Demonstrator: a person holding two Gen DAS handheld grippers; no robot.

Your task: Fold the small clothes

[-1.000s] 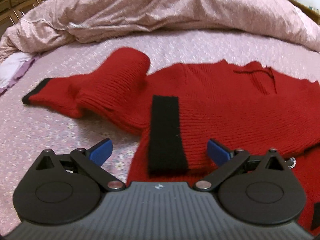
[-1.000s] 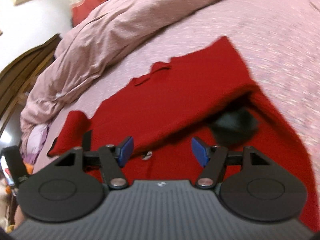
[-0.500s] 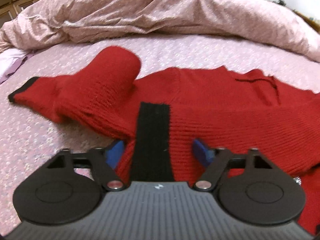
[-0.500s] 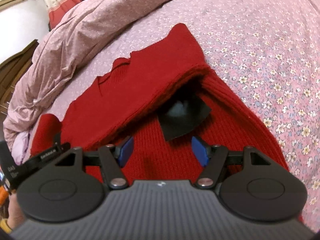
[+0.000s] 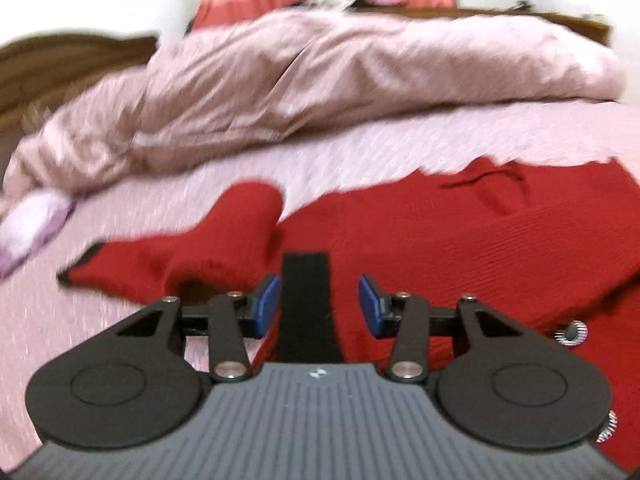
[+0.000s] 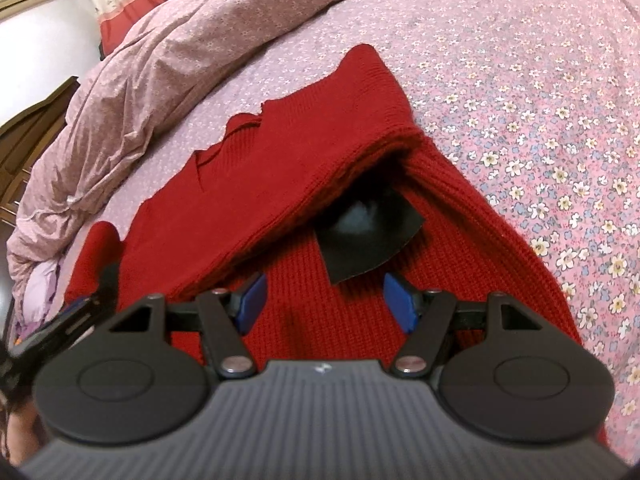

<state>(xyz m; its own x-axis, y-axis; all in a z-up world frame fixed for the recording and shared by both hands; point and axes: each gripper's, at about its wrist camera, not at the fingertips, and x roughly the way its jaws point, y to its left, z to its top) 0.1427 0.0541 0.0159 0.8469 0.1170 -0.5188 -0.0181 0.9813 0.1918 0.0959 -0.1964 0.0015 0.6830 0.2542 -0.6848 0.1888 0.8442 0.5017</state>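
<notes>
On the bed (image 6: pixel 540 60), over its pink flowered sheet, a red knitted sweater (image 6: pixel 248 184) lies spread out, partly folded onto itself. Left tongs (image 5: pixel 319 306) hang low over it, jaws parted, with a black cuff (image 5: pixel 306 304) running between the blue pads untouched. Right tongs (image 6: pixel 323 302) hover with jaws wide apart and nothing in them, just short of a second black cuff (image 6: pixel 368 236) tucked beneath a folded red layer. A rumpled pink duvet (image 5: pixel 340 76) is heaped beyond the sweater.

Red sweater (image 6: pixel 256 184), right claw (image 6: pixel 324 300) parted above
</notes>
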